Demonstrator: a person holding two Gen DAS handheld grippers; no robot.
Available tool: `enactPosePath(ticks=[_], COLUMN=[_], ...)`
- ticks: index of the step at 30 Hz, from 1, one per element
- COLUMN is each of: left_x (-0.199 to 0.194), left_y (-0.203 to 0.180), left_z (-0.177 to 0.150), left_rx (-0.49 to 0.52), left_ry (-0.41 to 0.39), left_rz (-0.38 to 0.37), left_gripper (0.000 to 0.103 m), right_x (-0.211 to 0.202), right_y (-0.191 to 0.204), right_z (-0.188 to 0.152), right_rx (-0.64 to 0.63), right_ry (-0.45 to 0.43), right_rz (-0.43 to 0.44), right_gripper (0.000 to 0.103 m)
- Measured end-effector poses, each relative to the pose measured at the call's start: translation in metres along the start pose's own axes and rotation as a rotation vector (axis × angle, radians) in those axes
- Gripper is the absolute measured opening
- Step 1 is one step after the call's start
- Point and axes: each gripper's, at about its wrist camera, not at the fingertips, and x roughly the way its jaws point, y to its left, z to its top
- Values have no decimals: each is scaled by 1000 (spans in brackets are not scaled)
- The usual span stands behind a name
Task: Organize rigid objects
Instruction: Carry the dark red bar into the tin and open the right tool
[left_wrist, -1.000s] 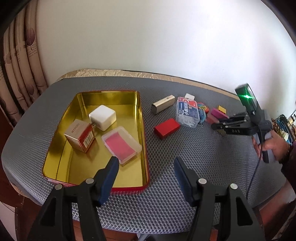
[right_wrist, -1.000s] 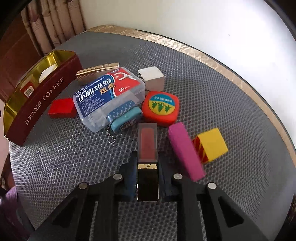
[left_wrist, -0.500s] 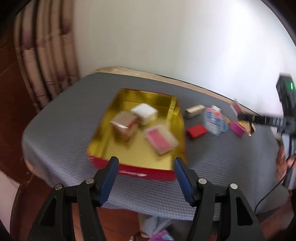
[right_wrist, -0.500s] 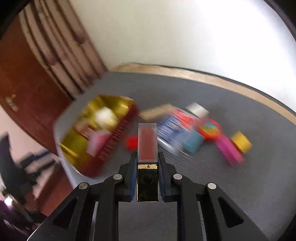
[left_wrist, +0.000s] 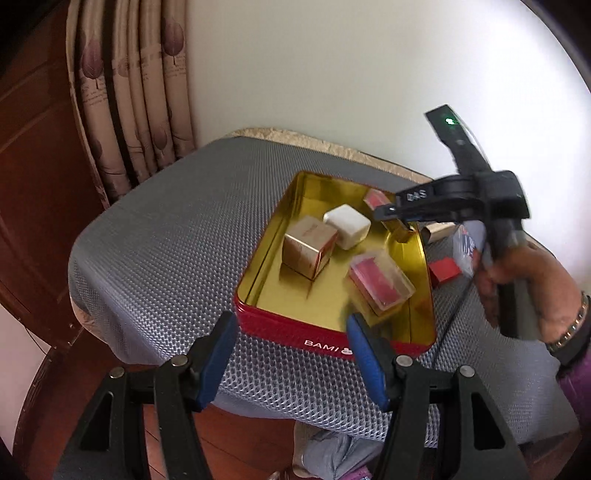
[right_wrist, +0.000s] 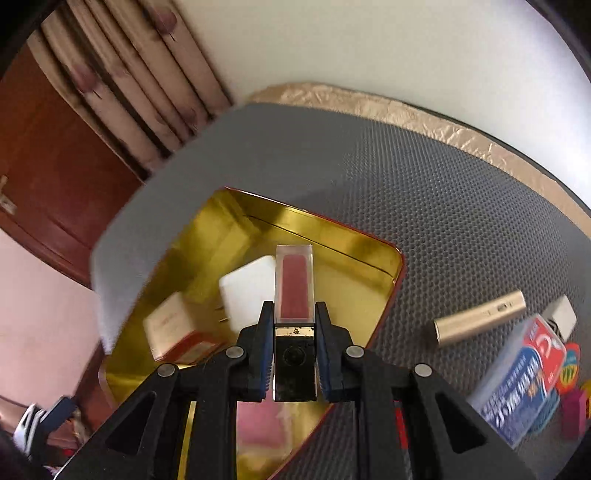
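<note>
A red tin with a gold inside (left_wrist: 258, 273) (right_wrist: 362, 251) sits on the grey mat. In it lie a white cube (left_wrist: 349, 223) (right_wrist: 243, 288), a gold box (left_wrist: 308, 251) (right_wrist: 173, 328) and a clear case with a pink insert (left_wrist: 380, 286). My right gripper (right_wrist: 294, 325) (left_wrist: 395, 218) is shut on a lipstick tube (right_wrist: 294, 288) (left_wrist: 375, 199) and holds it above the tin's far end. My left gripper (left_wrist: 291, 332) is open and empty at the tin's near edge.
On the mat right of the tin lie a gold cylinder (right_wrist: 480, 323), a blue-labelled clear box (right_wrist: 517, 384), a small red block (left_wrist: 445, 271) and several small coloured items (right_wrist: 570, 373). Curtains (left_wrist: 125, 92) and a wooden door (right_wrist: 48, 177) stand at the left.
My right gripper has carried the lipstick tube from the mat near the loose items to above the tin. My left gripper has drawn back to the tin's near edge, still open.
</note>
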Motion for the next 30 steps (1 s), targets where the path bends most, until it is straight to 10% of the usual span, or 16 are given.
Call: enactPosePath(ticks=[30], left_x=[25], left_y=[2], left_z=[-3], left_rx=[25], left_ry=[77], left_rz=[36], left_gripper=[63], right_x=[8], right_y=[-5], right_z=[0], right_rx=[2], right_ry=[-44], right_rz=[-86], right_gripper=[19])
